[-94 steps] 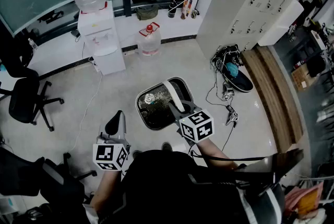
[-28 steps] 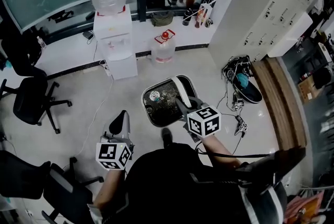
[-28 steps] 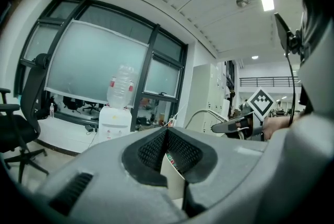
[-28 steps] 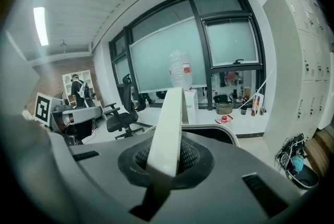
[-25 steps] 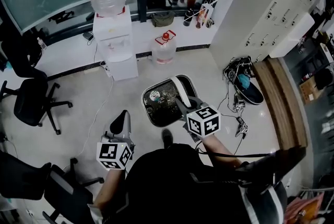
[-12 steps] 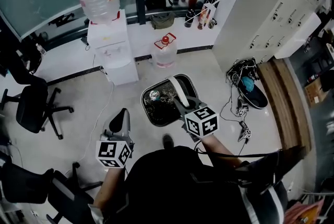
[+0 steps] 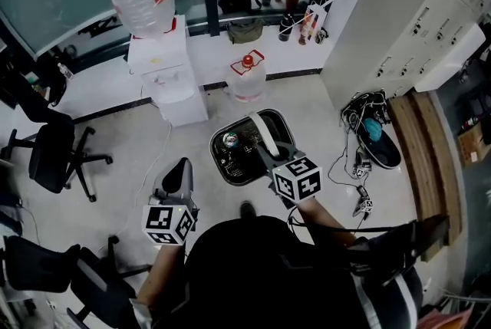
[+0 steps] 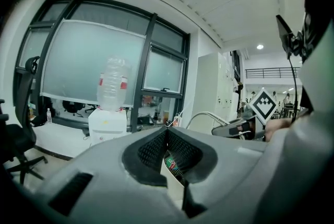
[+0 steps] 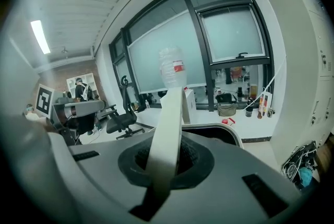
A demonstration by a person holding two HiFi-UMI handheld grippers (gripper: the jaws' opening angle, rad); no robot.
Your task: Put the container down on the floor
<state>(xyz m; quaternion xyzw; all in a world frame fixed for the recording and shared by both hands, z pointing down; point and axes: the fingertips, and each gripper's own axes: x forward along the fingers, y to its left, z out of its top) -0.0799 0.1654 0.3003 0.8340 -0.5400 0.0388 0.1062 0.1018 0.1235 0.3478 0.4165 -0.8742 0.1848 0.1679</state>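
Observation:
The container is a dark oval bin with small items inside and a white arched handle. It hangs above the pale floor in front of the person. My right gripper is shut on the handle, whose white strap runs up between its pads, with the bin's rim just beyond. My left gripper is held out to the left of the bin, shut with nothing in it. Its pads meet, and part of the bin shows behind them.
A white water dispenser with a big bottle stands ahead on the left. A water jug sits on the floor just beyond the bin. Office chairs are at the left. Cables and a shoe lie at the right, by lockers.
Both grippers have moved forward together with the hanging container. The dispenser, jug and cables have shifted in the head view. The right gripper's hold on the handle is unchanged.

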